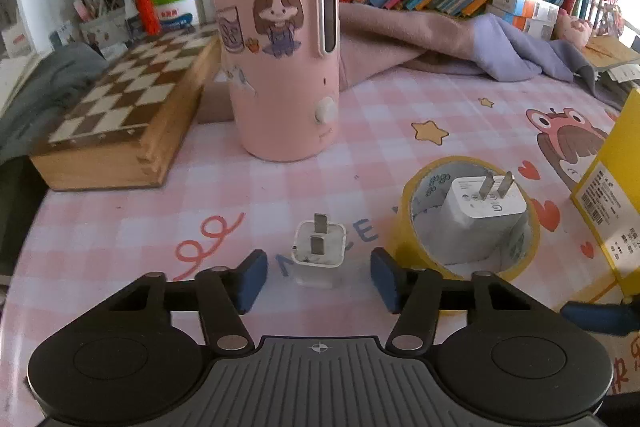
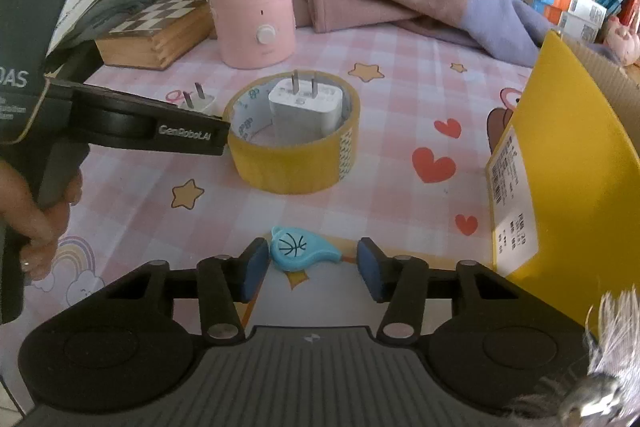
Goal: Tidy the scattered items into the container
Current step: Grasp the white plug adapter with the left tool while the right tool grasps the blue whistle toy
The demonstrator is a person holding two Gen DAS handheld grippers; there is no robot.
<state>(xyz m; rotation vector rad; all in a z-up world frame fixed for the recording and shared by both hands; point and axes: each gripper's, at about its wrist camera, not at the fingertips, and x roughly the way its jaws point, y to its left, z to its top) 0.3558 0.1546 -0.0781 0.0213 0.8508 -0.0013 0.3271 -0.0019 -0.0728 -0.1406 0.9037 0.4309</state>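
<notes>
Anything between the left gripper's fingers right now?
Yes. In the left wrist view the small white charger stands prongs-up in the gap of the open left gripper, with bare tablecloth either side, touching neither pad.

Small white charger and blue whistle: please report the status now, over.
Left gripper open, fingers either side of small white charger. Right gripper open around blue whistle. Yellow box at right. Nothing blocking.

Pink checked tablecloth, yellow tape roll
</notes>
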